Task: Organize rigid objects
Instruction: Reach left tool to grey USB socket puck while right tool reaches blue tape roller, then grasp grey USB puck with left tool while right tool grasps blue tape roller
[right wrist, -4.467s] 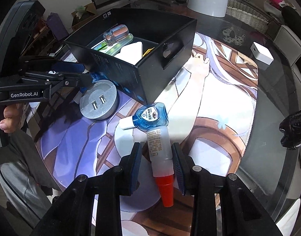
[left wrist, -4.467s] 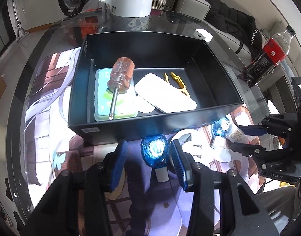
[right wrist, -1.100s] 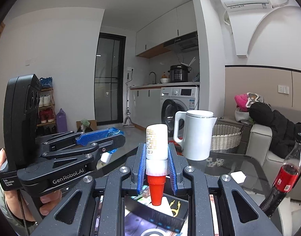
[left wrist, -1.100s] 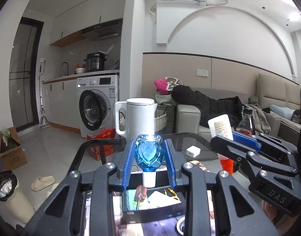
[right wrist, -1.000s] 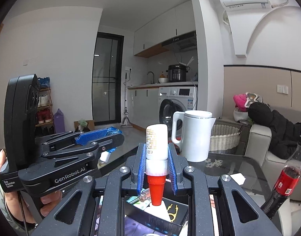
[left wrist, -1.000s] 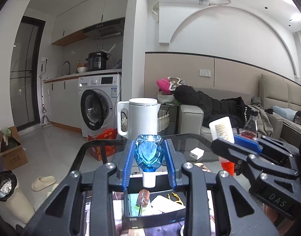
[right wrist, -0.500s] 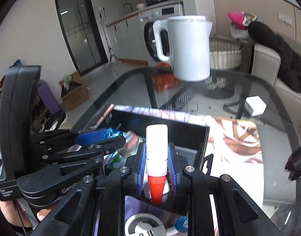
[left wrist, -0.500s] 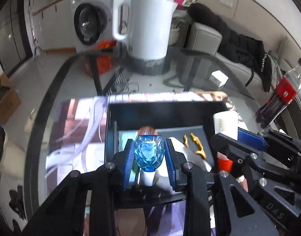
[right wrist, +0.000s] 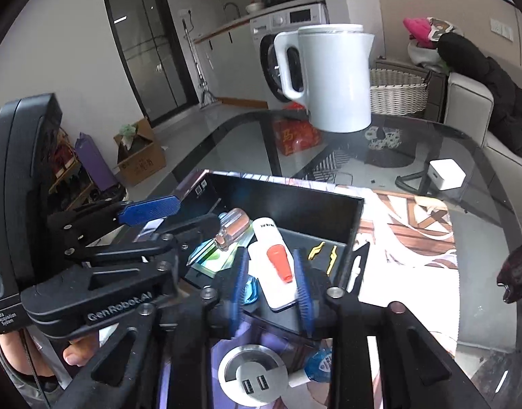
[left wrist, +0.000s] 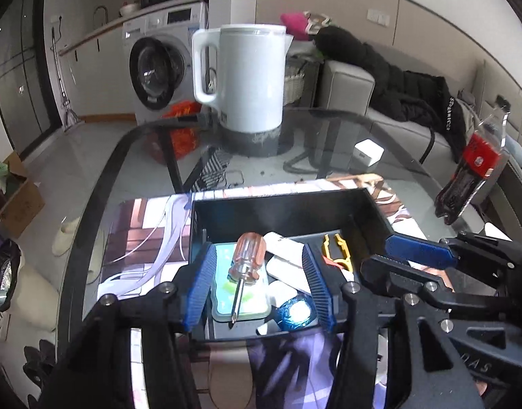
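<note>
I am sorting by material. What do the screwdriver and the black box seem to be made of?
Screwdriver: the handle looks like clear amber plastic, since light passes through it; the shaft looks like bare metal, thin, grey and shiny.
Black box: probably stiff cardboard with a matte black finish, judging by its thin flat walls and dull surface; rigid plastic cannot be excluded.
</note>
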`<state>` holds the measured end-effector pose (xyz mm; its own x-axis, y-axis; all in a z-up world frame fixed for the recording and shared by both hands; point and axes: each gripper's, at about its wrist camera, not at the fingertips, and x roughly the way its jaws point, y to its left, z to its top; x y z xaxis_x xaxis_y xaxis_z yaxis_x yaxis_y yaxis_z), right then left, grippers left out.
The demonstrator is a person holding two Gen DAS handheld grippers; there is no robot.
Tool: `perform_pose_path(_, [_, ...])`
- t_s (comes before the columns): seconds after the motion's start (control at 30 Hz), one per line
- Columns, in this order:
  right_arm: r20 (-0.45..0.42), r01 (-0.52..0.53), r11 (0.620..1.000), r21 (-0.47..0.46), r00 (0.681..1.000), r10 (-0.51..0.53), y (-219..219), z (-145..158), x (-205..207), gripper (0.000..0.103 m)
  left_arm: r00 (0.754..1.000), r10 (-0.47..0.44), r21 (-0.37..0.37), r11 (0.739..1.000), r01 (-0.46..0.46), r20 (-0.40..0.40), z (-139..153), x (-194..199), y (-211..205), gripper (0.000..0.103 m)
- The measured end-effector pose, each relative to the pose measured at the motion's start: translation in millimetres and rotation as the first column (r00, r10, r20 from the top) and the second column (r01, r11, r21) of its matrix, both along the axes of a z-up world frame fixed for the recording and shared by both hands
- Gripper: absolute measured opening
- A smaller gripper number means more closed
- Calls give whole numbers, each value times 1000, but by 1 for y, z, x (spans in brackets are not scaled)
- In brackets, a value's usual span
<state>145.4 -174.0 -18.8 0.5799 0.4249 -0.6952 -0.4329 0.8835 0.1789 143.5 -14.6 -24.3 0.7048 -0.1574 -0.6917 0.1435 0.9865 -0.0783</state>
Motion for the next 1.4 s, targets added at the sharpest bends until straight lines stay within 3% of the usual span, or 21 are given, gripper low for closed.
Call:
perform_pose_path(0.1, [0, 4, 1000, 11, 1000, -4, -15, 5, -13, 52, 999, -34, -9, 999, 34, -17, 4, -16, -4, 53])
perform_pose_path(0.2, [-28, -29, 999, -34, 999, 28, -28, 2, -24, 55, 998, -61, -14, 998, 61, -12, 5, -37, -10, 56])
perform_pose_path(0.23, [-38, -45, 997, -56, 998, 43, -30, 0, -26, 56, 998, -70, 1, 998, 70, -7, 4, -45, -14, 59])
perform_pose_path(0.3, [-60, -76, 991, -108, 996, 70, -34, -7, -32, 57, 997, -82, 35, 996, 82, -2, 0, -58, -21, 77])
perform_pose_path(0.33, [-80, -87, 989, -122, 994, 78, -35, -13, -33, 57, 996, -88, 47, 995, 88, -8, -4, -62, -24, 78])
perform_pose_path(0.5, [-208, -86, 993, -85, 976, 67, -43, -35, -25, 57, 982, -173, 77, 981, 178, -76, -21, -71, -43, 78])
perform_pose_path(0.6, [-246, -50, 996, -78, 969, 30, -45, -46, -14, 57, 964, -223, 57, 971, 233, -145, -36, -67, -55, 79])
perform_pose_path(0.73, [-264, -42, 991, -123, 964, 8, -42, -60, -7, 57, 952, -249, 44, 964, 261, -179, -49, -63, -67, 79])
perform_pose_path(0.77, [-263, -41, 992, -122, 965, 8, -42, -60, -8, 54, 950, -256, 50, 962, 269, -180, -51, -63, -71, 79])
perform_pose_path(0.8, [-271, -42, 990, -132, 962, 5, -42, -60, -8, 45, 948, -261, 55, 960, 275, -183, -53, -62, -75, 79])
perform_pose_path(0.97, [-279, -50, 990, -130, 960, 12, -45, -59, -10, 43, 944, -266, 94, 953, 288, -197, -60, -54, -91, 78])
perform_pose_path(1.03, [-288, -40, 993, -112, 958, 6, -48, -59, -9, 43, 940, -265, 94, 952, 290, -213, -64, -50, -93, 73])
perform_pose_path(1.07, [-293, -33, 994, -101, 956, 2, -49, -60, -7, 44, 938, -266, 87, 953, 291, -224, -67, -48, -94, 61])
perform_pose_path(1.1, [-297, -26, 995, -99, 955, -5, -48, -61, -6, 44, 935, -268, 85, 952, 294, -234, -68, -47, -94, 57])
perform_pose_path(1.23, [-265, -35, 987, -154, 964, -7, -37, -62, -5, 44, 936, -264, 80, 954, 289, -232, -68, -49, -90, 57])
perform_pose_path(1.27, [-260, -39, 985, -169, 966, -7, -35, -62, -5, 40, 938, -259, 80, 956, 284, -229, -67, -51, -87, 57])
perform_pose_path(1.4, [-264, -51, 984, -170, 964, 4, -36, -61, -9, 39, 946, -253, 75, 959, 273, -200, -56, -60, -75, 57])
